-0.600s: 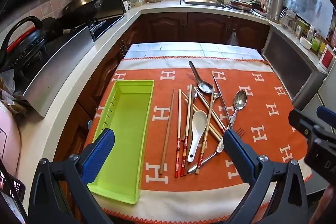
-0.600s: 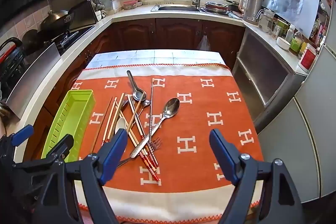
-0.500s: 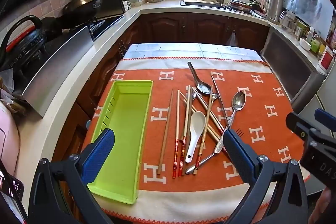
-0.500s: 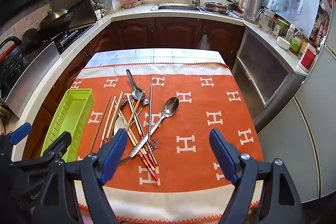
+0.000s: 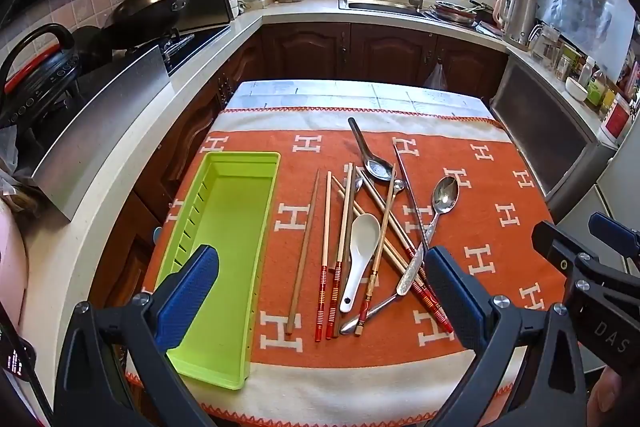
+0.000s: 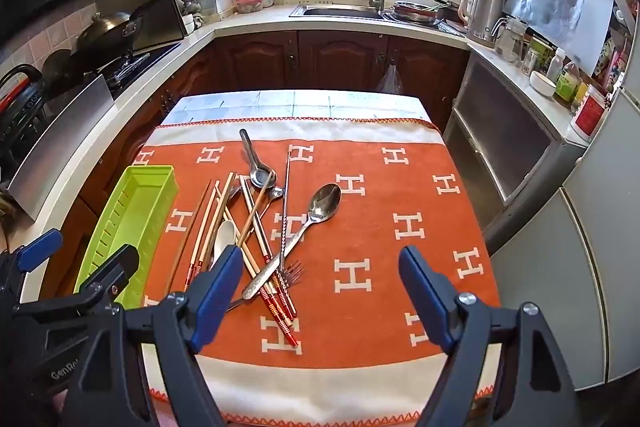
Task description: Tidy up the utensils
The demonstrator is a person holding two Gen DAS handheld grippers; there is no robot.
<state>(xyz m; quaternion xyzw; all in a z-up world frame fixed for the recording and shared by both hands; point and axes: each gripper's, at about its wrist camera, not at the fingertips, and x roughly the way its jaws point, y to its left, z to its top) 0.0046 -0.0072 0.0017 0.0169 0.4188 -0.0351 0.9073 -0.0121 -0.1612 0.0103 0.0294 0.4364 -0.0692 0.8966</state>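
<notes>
The left gripper (image 5: 320, 291) has its blue-padded fingers (image 5: 188, 291) spread wide and holds nothing; it hovers above the near end of the green tray (image 5: 224, 307) and the utensil pile. The right gripper (image 6: 320, 291) is likewise spread wide and holds nothing, poised over the orange cloth (image 6: 380, 247) just right of the pile.

Taking the green tray as landmark: it lies lengthwise at the left edge of the cloth, with nothing inside it. Just right of it lie wooden chopsticks (image 5: 304, 251), some red-tipped, mostly parallel to the tray. Further right a white ceramic spoon (image 5: 360, 255) sits among crossed chopsticks, then a large metal spoon (image 5: 444, 195) with its bowl away from the camera. A dark ladle-like spoon (image 5: 370, 157) points toward the far end. A fork (image 6: 294, 269) shows in the right wrist view, at the near side of the pile.

The cloth covers a worktop (image 6: 296, 103) in a kitchen.
</notes>
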